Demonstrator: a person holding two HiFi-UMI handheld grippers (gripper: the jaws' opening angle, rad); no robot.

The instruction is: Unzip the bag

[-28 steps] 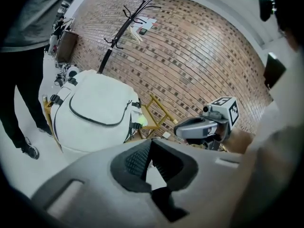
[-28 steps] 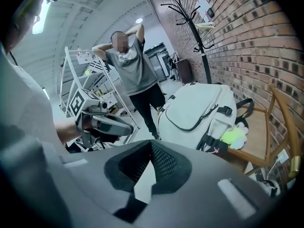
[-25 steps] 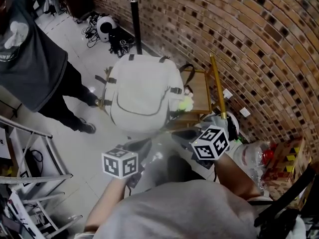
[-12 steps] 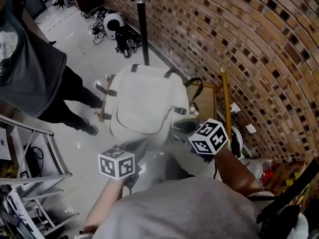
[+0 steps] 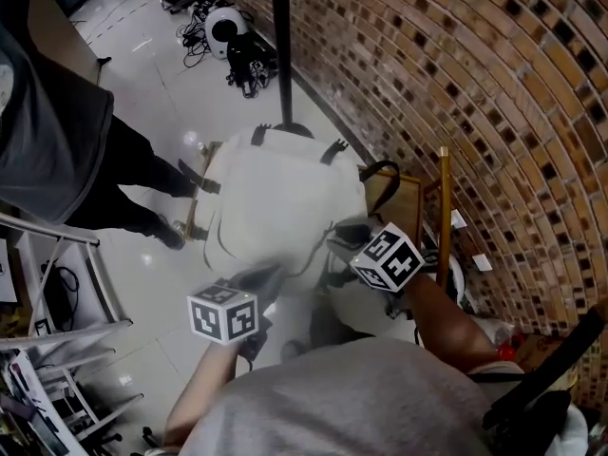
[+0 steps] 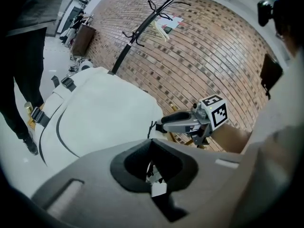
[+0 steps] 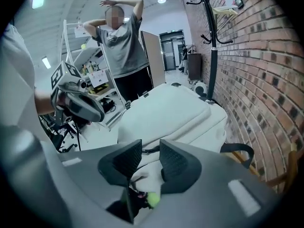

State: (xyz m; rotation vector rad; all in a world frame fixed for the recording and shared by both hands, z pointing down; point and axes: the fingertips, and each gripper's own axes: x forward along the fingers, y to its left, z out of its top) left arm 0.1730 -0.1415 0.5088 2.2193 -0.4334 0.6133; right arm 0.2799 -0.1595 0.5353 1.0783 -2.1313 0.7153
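**A:** Step?

**B:** Approach. Nothing is unzipped yet. The bag (image 5: 271,193) lies flat on a wooden chair (image 5: 407,205) by the brick wall (image 5: 494,84) and covers nearly the whole seat. Bare wood shows only at the chair's right edge.

**A:** Tongs?

**B:** The right tongs (image 7: 151,148) are spread wide and have just been opening. Only bag fabric shows in the gap, nothing pinched. The left tongs (image 6: 151,148) are pressed together, empty, and just short of the bag.

**A:** Next move?

**B:** My guess is find the slider, pinch its pull with the right tongs and steady the fabric with the left. I can't spot the pull from here.

**A:** Bag look?

**B:** Off-white, soft and plump, with black strap buckles (image 5: 332,150). A dark curved zip line (image 6: 58,129) runs round the front pocket and seems closed. A small yellow-green charm (image 7: 153,199) sits under the right tongs.
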